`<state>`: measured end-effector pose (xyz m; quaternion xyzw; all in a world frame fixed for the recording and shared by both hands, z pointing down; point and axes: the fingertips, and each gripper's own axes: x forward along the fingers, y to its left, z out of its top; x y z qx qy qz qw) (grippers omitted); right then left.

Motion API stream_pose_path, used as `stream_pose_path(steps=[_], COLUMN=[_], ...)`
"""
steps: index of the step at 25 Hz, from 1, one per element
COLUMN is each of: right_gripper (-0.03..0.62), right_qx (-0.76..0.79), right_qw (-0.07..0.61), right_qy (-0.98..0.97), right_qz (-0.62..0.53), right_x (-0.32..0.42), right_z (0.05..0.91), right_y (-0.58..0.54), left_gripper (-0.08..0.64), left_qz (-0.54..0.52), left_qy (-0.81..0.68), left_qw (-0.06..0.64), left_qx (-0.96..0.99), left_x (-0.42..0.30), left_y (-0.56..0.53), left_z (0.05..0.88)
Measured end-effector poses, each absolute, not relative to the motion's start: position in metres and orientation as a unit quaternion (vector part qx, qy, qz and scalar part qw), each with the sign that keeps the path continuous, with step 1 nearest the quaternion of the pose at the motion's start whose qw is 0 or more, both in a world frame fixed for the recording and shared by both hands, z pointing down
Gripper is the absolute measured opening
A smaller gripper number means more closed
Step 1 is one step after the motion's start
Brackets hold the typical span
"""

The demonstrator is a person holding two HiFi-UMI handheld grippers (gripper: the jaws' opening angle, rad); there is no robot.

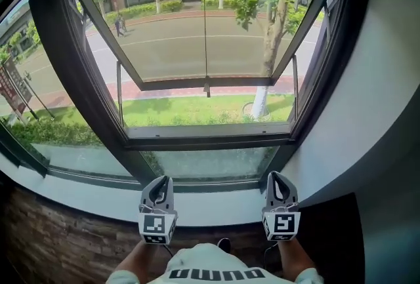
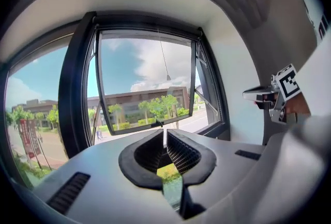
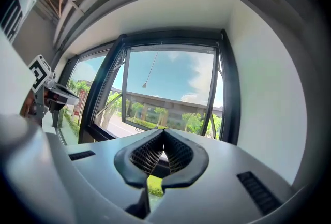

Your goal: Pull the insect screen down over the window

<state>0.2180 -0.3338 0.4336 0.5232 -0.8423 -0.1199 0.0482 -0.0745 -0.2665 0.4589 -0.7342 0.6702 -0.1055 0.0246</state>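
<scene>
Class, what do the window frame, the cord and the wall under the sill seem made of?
Frame: probably dark matte metal; slim, straight, even profiles.
Cord: thin string or wire, unclear; a fine dark line with a small pull.
Wall: rough stone or brick cladding; uneven brown courses.
</scene>
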Motion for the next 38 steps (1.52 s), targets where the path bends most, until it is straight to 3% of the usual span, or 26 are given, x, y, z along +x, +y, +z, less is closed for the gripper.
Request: stream_pose_path(steps=[3, 6, 10, 13, 20, 29, 38], right_gripper=[0.005, 0.006, 0.009, 0.046, 0.136, 0.146, 0.167], right_qx=[0.505, 0.492, 0.494, 0.488, 0.504, 0.53, 0.52], right_qw=[0.051, 0.063, 0.092, 0.109, 0.111, 0.128, 0.211], right_qy=[-0.845, -0.836, -0.806, -0.779, -0.713, -0.606, -0.55], right_qz=[-0.169, -0.234, -0.313, -0.379, -0.475, -0.58, -0.619], right_x=[0.218, 0.205, 0.197, 0.185, 0.165, 0.158, 0.145], right_z=[0.396, 0.377, 0.289, 0.219, 0.076, -0.05, -0.086], right_y=[-0.371, -0.404, -0.43, -0.448, -0.482, -0.499, -0.532], left_gripper=[0.024, 0.108, 0.124, 0.14, 0.294, 0.369, 0.417], left_qz=[-0.1, -0.095, -0.126, -0.181, -0.3, -0.339, -0.387], left_qy=[0.668, 0.66, 0.653, 0.647, 0.63, 0.629, 0.636], left_qw=[0.066, 0.107, 0.158, 0.226, 0.328, 0.414, 0.428], left_qx=[-0.734, -0.737, -0.73, -0.705, -0.637, -0.564, -0.512], left_x=[-0.083, -0.103, -0.131, -0.158, -0.206, -0.222, -0.23], left_y=[-0.294, -0.317, -0.333, -0.354, -0.396, -0.429, -0.459], left_z=[0.42, 0.402, 0.321, 0.26, 0.15, 0.016, -0.036])
